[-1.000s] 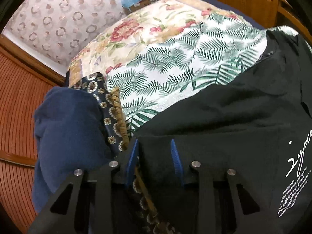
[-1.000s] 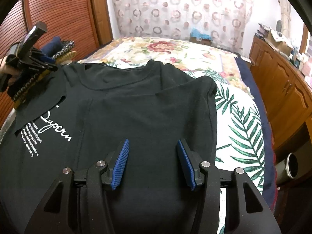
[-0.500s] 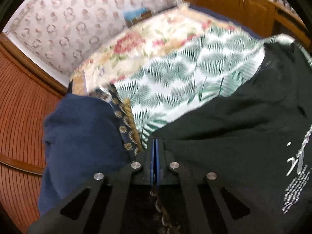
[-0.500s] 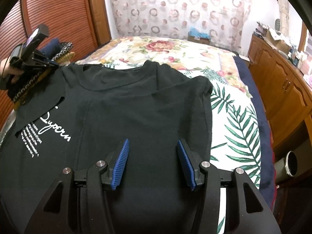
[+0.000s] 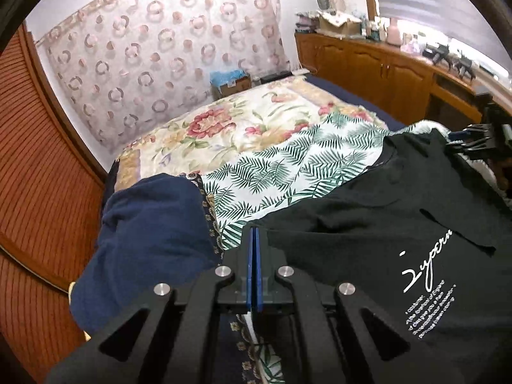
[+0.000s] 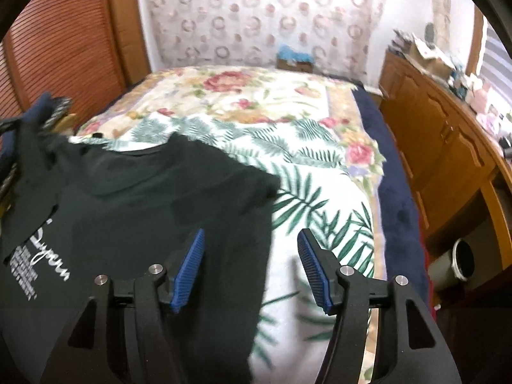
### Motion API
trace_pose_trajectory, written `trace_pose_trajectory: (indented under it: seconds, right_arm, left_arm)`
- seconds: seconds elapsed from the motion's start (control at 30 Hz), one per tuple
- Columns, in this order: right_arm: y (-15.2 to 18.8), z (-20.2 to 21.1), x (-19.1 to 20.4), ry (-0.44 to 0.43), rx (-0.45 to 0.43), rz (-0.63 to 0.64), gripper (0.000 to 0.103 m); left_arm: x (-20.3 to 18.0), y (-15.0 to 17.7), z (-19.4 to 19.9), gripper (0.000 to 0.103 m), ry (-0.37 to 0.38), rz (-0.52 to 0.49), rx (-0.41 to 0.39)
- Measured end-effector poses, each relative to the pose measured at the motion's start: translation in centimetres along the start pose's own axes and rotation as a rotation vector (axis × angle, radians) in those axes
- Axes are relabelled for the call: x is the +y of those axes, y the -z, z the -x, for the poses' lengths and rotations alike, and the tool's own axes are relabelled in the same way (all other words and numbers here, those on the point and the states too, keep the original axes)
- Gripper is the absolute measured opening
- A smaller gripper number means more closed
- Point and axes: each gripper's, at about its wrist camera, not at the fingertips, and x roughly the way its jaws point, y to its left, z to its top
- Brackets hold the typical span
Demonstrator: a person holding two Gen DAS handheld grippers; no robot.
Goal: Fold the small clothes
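A black T-shirt [image 5: 368,224] with white script lies spread on the bed. My left gripper [image 5: 254,233] is shut on its sleeve edge, blue pads pressed together. In the right wrist view that corner of the T-shirt [image 6: 144,208] is pulled up at the far left. My right gripper [image 6: 251,240] hovers over the shirt's right edge with its jaws opening. The left fingertip [image 6: 192,256] is above the black cloth and the right one is above the bedspread. Nothing is pinched between them. The right gripper [image 5: 470,147] also shows at the far right of the left wrist view.
A navy garment [image 5: 150,230] and a patterned cloth [image 5: 208,204] lie piled left of the shirt. The palm-leaf and floral bedspread [image 5: 288,172] stretches beyond. A louvred wooden door [image 5: 32,160] bounds the left, wooden cabinets [image 6: 448,134] the right. A bin [image 6: 460,259] stands on the floor.
The left gripper closed on the shirt's sleeve edge and rose, lifting that corner. The right gripper slid right to the shirt's right edge and its jaws widened.
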Motion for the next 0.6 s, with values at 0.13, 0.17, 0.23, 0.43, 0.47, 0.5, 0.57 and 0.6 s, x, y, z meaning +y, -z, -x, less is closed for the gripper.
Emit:
trace_pose_trajectory:
  seconds: [0.13, 0.17, 0.23, 0.43, 0.47, 0.5, 0.57, 0.6]
  right_arm:
    - [-1.5, -1.7, -1.0, -0.037, 0.025, -0.043, 0.062]
    - [-1.9, -2.1, -0.9, -0.047, 0.032, -0.047, 0.061]
    - [-2.5, -2.9, -0.6, -0.052, 0.044, -0.041, 0.057]
    - [-2.9, -3.3, 1.9, -0.025, 0.037, 0.015, 0.005]
    - [-2.7, -2.7, 2.4, -0.022, 0.015, 0.028, 0.004]
    - [-2.4, -1.4, 3.1, -0.023, -0.022, 0.046, 0.004]
    - [-2.0, 1.1, 3.8, -0.03, -0.085, 0.055, 0.003]
    - [-1.8, 2.5, 4.1, -0.039, -0.118, 0.055, 0.003]
  left_arm:
    - [0.1, 0.8, 1.0, 0.0, 0.022, 0.037, -0.039]
    - [0.0, 1.1, 1.4, 0.0, 0.029, 0.048, -0.052]
    - [-0.2, 1.6, 2.5, 0.0, 0.041, 0.058, -0.075]
    - [-1.3, 3.8, 6.6, 0.0, 0.069, 0.081, -0.165]
    - [-1.6, 4.3, 7.4, 0.0, 0.077, 0.083, -0.176]
    - [-2.0, 4.8, 8.3, 0.0, 0.083, 0.086, -0.193]
    - [-2.6, 5.8, 10.2, 0.0, 0.098, 0.087, -0.227]
    - [-2.8, 6.4, 11.1, 0.0, 0.103, 0.092, -0.242]
